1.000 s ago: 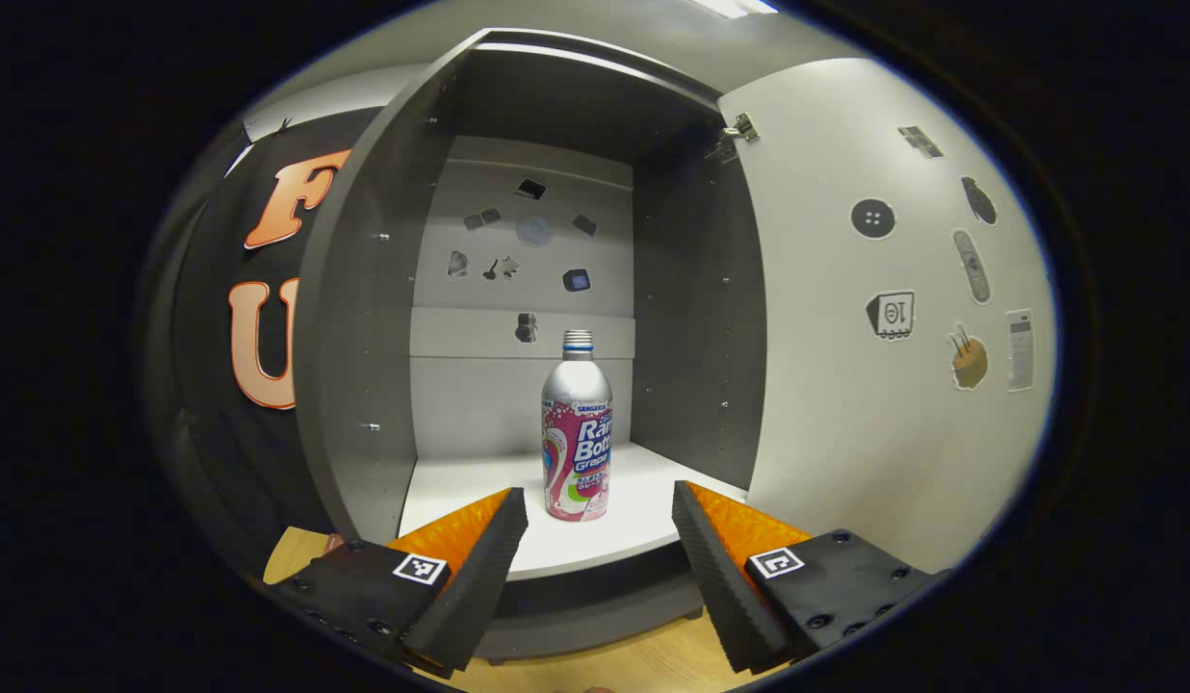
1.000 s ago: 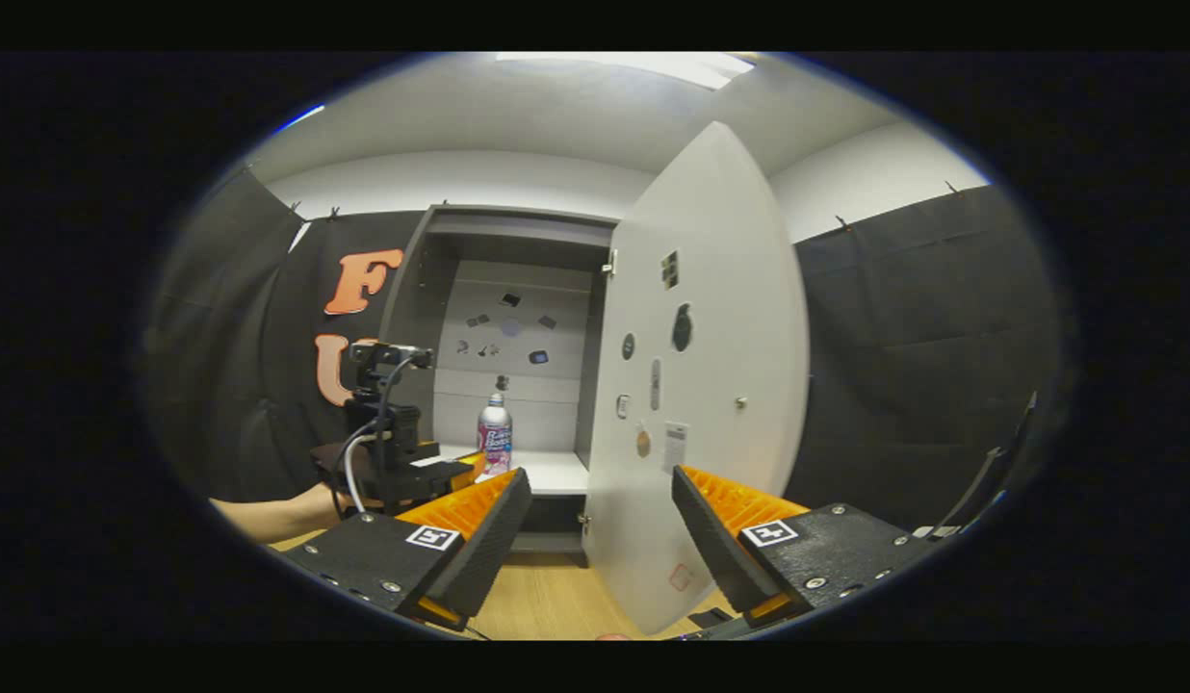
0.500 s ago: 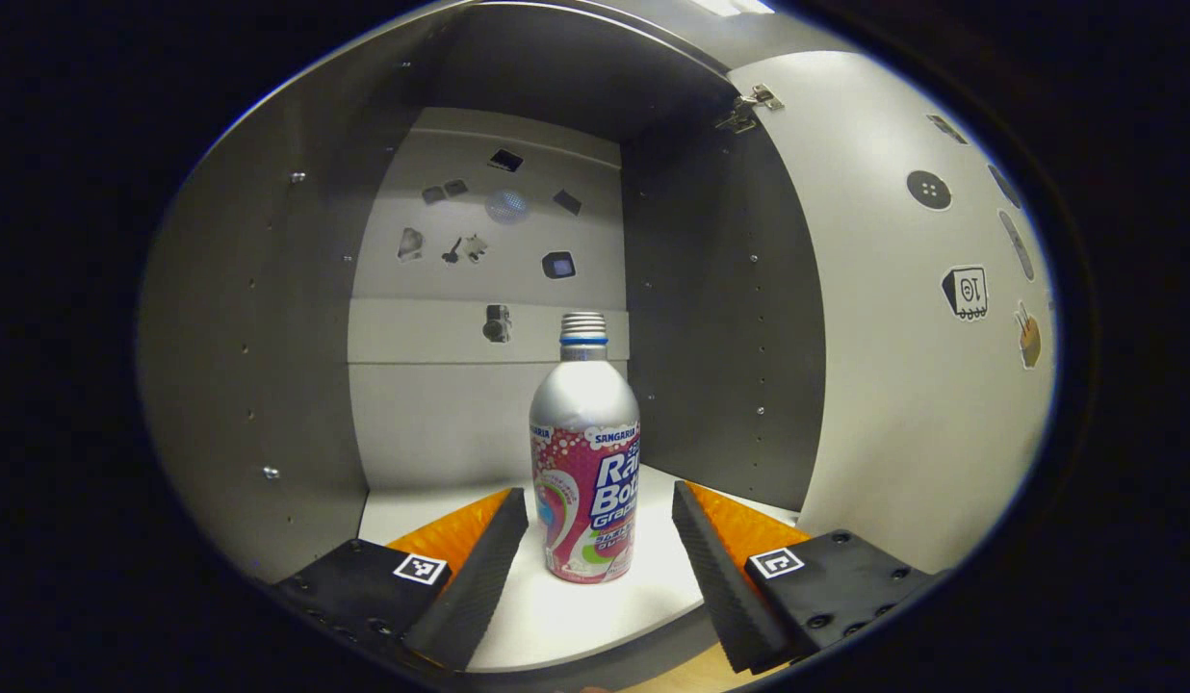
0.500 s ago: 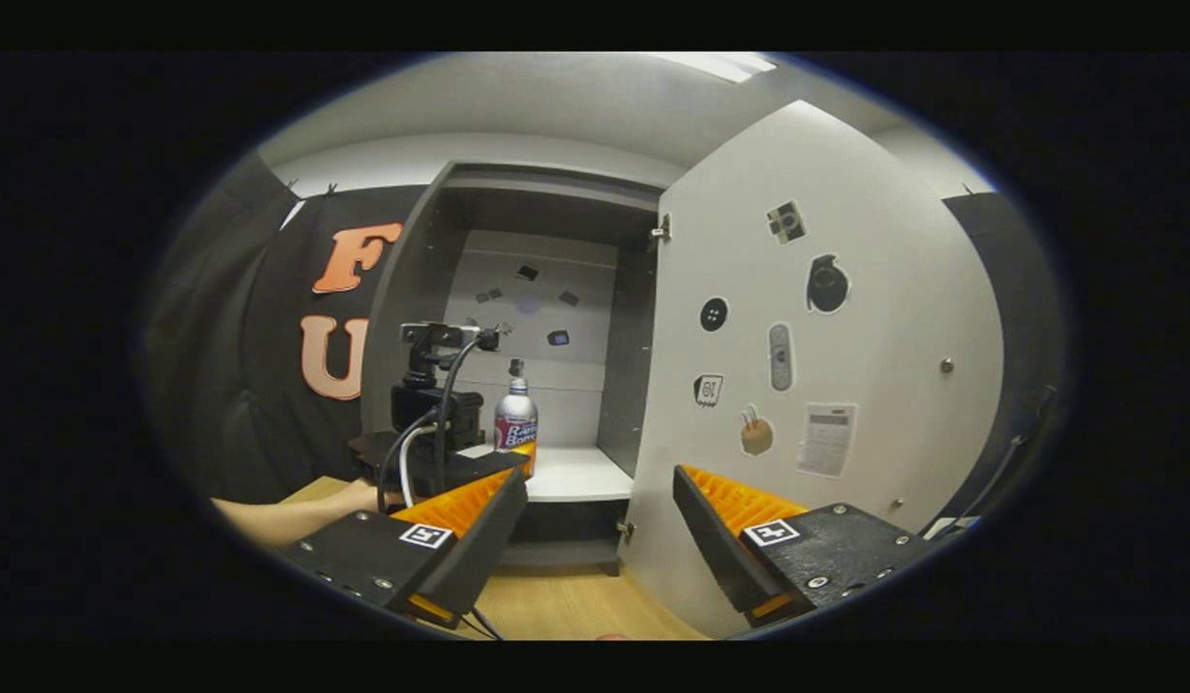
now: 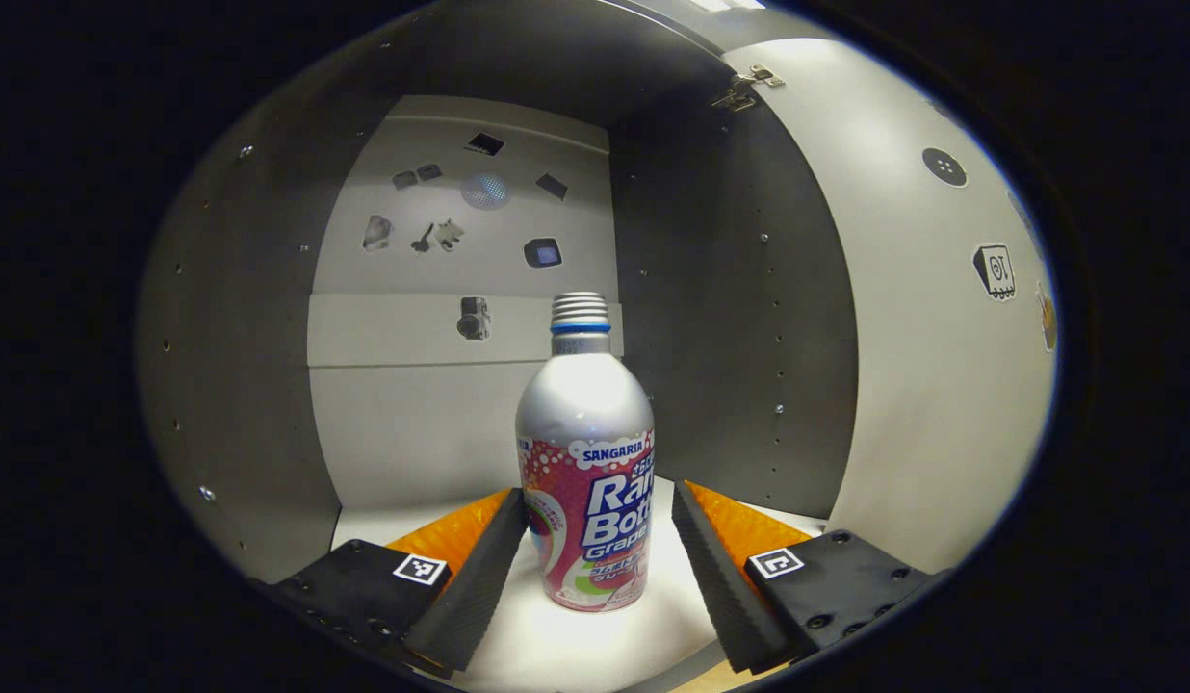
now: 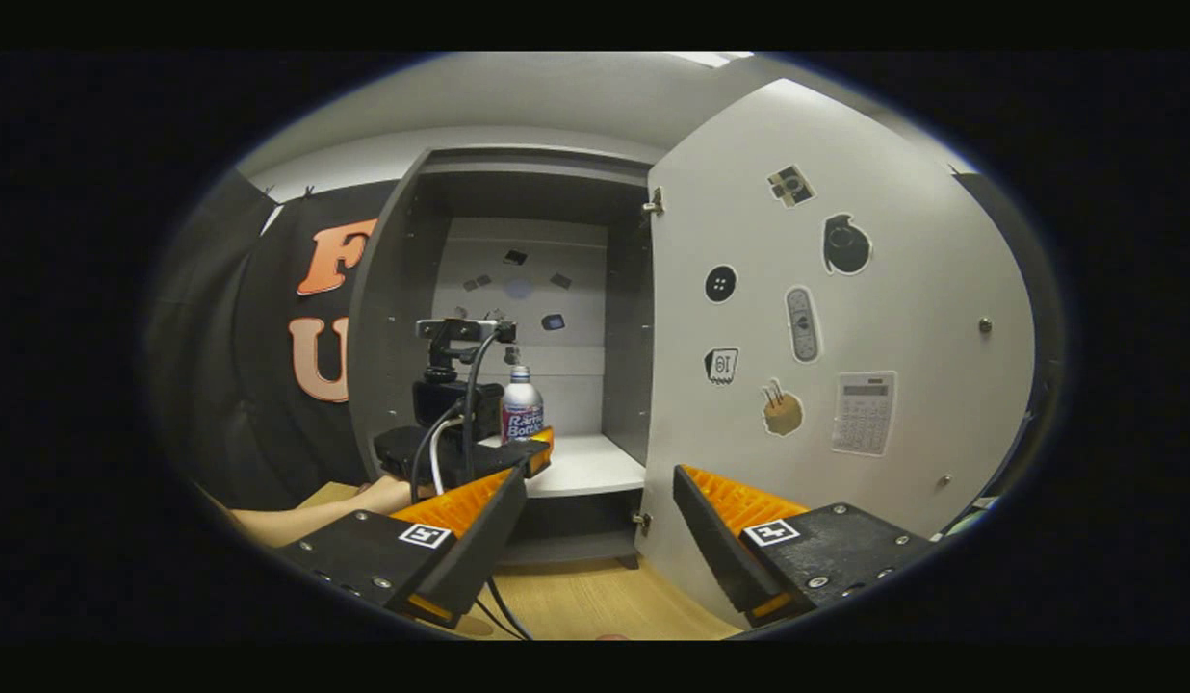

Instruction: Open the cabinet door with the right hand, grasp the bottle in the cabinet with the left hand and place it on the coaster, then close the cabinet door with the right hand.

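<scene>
A silver bottle (image 5: 585, 462) with a pink label and a threaded neck stands upright on the white cabinet shelf (image 5: 556, 645). My left gripper (image 5: 600, 510) is open, one finger on each side of the bottle's lower body with small gaps. In the right gripper view the left gripper (image 6: 518, 452) reaches into the grey cabinet (image 6: 393, 318) beside the bottle (image 6: 521, 416). The white cabinet door (image 6: 845, 318) stands wide open to the right. My right gripper (image 6: 600, 496) is open and empty, held back in front of the cabinet's base.
Stickers dot the door's inner face (image 5: 942, 289) and the cabinet's back panel (image 5: 460, 212). A person's forearm (image 6: 306, 520) lies over the wooden table (image 6: 576, 602). A cable (image 6: 504, 602) trails across the table near my right gripper. Black cloth hangs left of the cabinet.
My left gripper has gone forward into the cabinet until its fingers flank the bottle. The right gripper view has swung so the open door's inner face shows more fully.
</scene>
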